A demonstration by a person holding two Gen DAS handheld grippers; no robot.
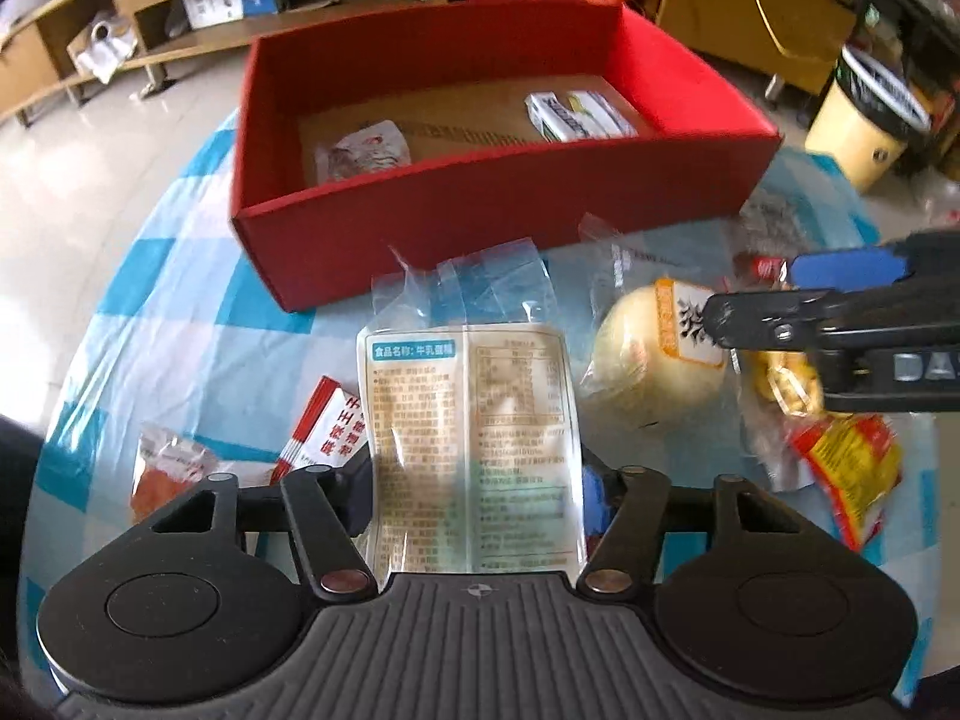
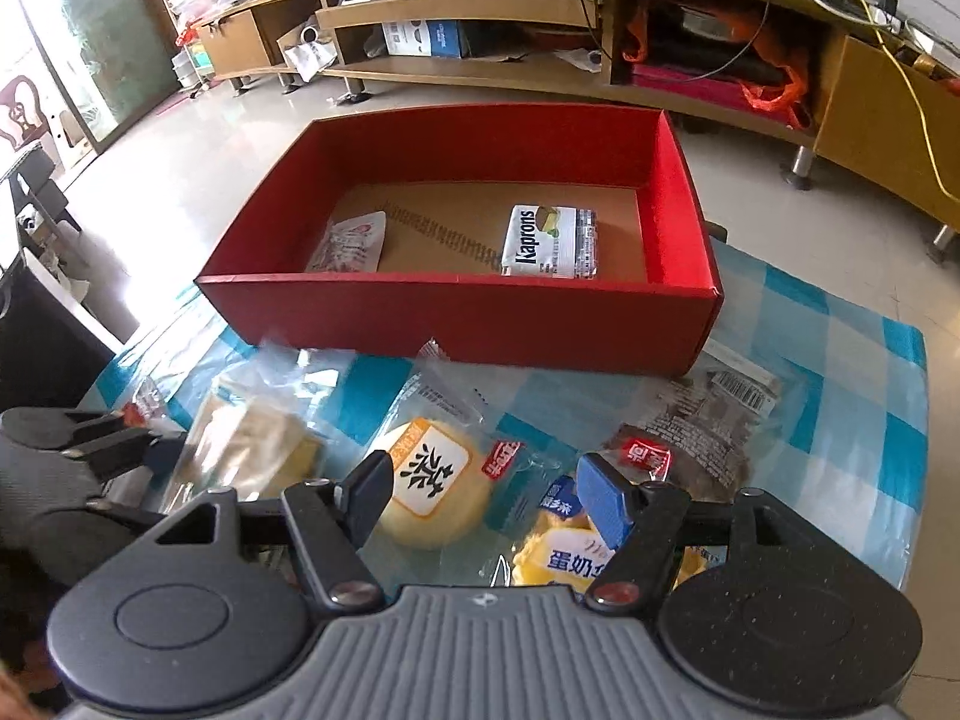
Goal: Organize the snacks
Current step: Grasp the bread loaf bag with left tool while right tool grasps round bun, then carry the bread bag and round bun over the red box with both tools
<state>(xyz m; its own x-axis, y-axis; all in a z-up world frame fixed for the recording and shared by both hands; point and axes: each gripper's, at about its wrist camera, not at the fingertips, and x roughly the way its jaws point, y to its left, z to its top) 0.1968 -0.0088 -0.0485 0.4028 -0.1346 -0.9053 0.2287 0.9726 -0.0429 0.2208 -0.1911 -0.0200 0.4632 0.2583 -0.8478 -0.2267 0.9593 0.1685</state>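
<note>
My left gripper point(image 1: 477, 483) is shut on a clear-wrapped cake packet point(image 1: 474, 420) with a cream printed label, its fingers pressing both sides. That packet shows blurred in the right wrist view point(image 2: 252, 444), beside the left gripper point(image 2: 114, 444). Ahead stands a red box point(image 1: 480, 210) point(image 2: 456, 312) holding a Kaprons packet point(image 2: 549, 240) and a pinkish packet point(image 2: 348, 243). My right gripper point(image 2: 489, 498) point(image 1: 756, 294) is open, low over a round yellow bun point(image 2: 432, 492) point(image 1: 648, 360) in clear wrap; nothing is pinched between its fingers.
Loose snacks lie on the blue-and-white checked cloth point(image 2: 840, 372): a red-and-white packet point(image 1: 327, 426), an orange one point(image 1: 171, 468), a yellow-red one point(image 1: 840, 468), a brown one point(image 2: 690, 444), a yellow egg snack point(image 2: 564, 558). A low wooden cabinet point(image 2: 480, 6) stands beyond the table.
</note>
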